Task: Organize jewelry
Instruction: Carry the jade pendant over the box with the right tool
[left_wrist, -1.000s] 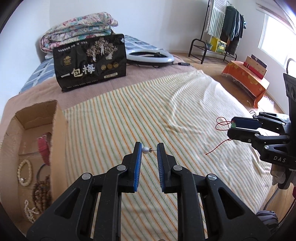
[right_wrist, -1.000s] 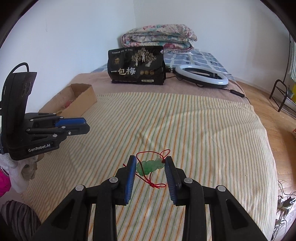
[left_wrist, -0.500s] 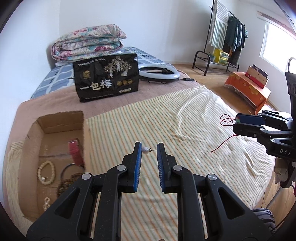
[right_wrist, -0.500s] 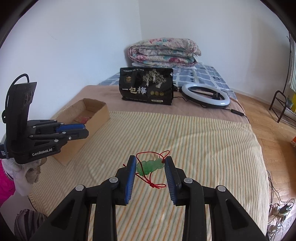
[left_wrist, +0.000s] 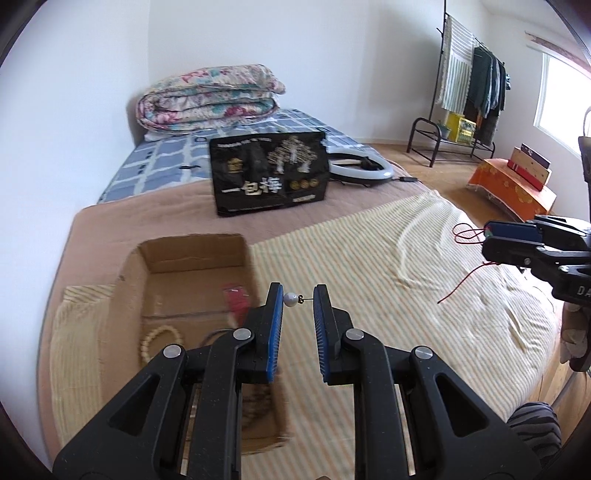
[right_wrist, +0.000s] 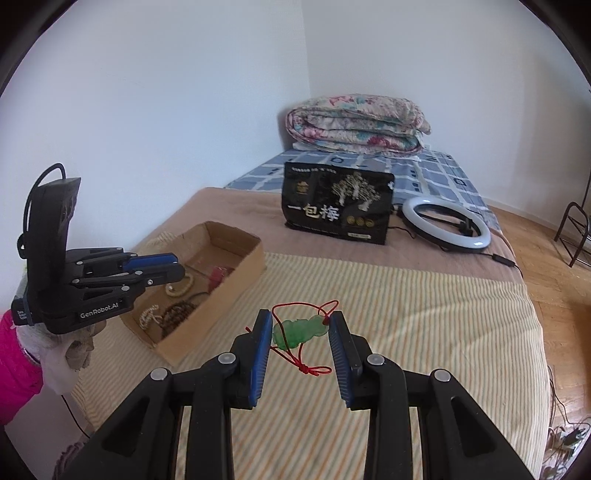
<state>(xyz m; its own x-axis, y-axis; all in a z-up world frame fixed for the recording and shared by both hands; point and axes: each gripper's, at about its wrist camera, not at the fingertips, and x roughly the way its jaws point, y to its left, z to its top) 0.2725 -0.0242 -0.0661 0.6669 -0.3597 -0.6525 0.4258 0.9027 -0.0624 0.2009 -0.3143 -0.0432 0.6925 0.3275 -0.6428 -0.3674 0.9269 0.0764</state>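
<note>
Both tools have swung toward the box (left_wrist: 192, 254) over the last second; it now sits just under my left tool (left_wrist: 298, 304), which pinches the pearl earring (left_wrist: 291, 299). Right tool (right_wrist: 301, 326) pinches the jade pendant (right_wrist: 301, 329) above the bed (right_wrist: 424, 295). Drop-off looks imminent.

A small white pearl earring (left_wrist: 290, 299) sits pinched between the left fingertips (left_wrist: 275, 295), its post pointing toward the right-hand pad. A translucent green jade pendant (right_wrist: 300, 329) on red cord (right_wrist: 308, 368) (knotted, dangling loose) spans the gap between the right fingertips (right_wrist: 337, 325).
</note>
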